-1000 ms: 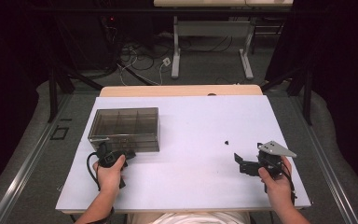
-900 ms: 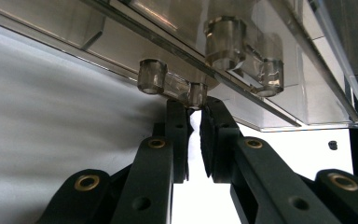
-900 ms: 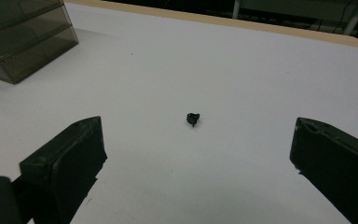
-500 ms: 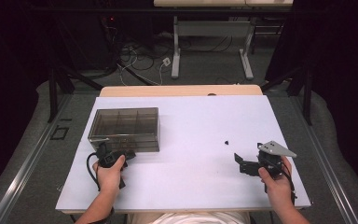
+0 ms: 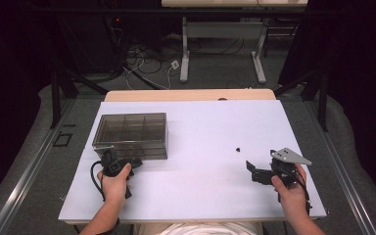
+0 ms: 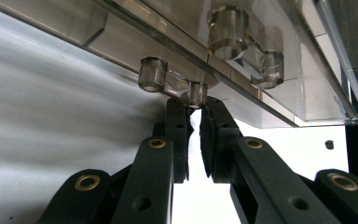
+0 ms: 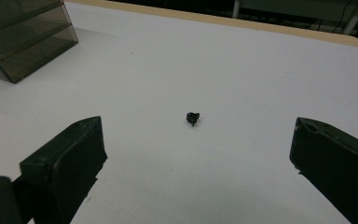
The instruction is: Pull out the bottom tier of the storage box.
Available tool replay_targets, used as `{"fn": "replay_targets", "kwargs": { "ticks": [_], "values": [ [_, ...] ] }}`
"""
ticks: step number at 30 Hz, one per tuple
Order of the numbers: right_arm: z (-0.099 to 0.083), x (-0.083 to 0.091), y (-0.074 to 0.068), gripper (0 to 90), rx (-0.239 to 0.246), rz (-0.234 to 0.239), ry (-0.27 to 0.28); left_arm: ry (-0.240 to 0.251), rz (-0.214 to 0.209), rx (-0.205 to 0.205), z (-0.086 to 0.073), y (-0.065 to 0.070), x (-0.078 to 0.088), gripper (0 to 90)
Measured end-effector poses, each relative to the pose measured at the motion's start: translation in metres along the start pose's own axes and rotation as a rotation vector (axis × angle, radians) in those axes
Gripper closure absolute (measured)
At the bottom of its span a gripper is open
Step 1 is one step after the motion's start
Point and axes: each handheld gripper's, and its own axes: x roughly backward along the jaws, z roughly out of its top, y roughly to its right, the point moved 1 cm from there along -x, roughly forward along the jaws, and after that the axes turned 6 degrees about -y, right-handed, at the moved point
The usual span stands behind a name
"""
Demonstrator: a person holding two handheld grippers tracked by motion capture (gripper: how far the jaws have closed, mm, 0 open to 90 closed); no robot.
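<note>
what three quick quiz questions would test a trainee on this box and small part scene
1. True or false: the left tool has its jaws almost closed at a clear latch tab on the smoky plastic box.
2. How do the right tool's jaws stand?
A. wide apart, nothing between the pads
B. clamped on the small black part
C. closed on the box lid
3. Fill in: the small black part lies on the white ____, ahead of the right tool.

Key: 1 true; 2 A; 3 table. Whether the left pads actually press on the tab is hard to tell from the left gripper view.
</note>
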Motion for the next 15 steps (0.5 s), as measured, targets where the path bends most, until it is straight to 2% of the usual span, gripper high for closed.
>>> {"fn": "replay_targets", "kwargs": {
  "ticks": [6,15],
  "values": [
    [0.0000,0.0003,0.0000,2.9,0.002,-0.002,-0.001,-0.003,-0.006,0.013,-0.0014,0.0003,0.0006,82.0],
    [-0.0001,0.0000,-0.0004,2.9,0.003,-0.001,0.001,-0.006,-0.006,0.012,-0.0026,0.0004,0.0014,82.1]
  ]
}}
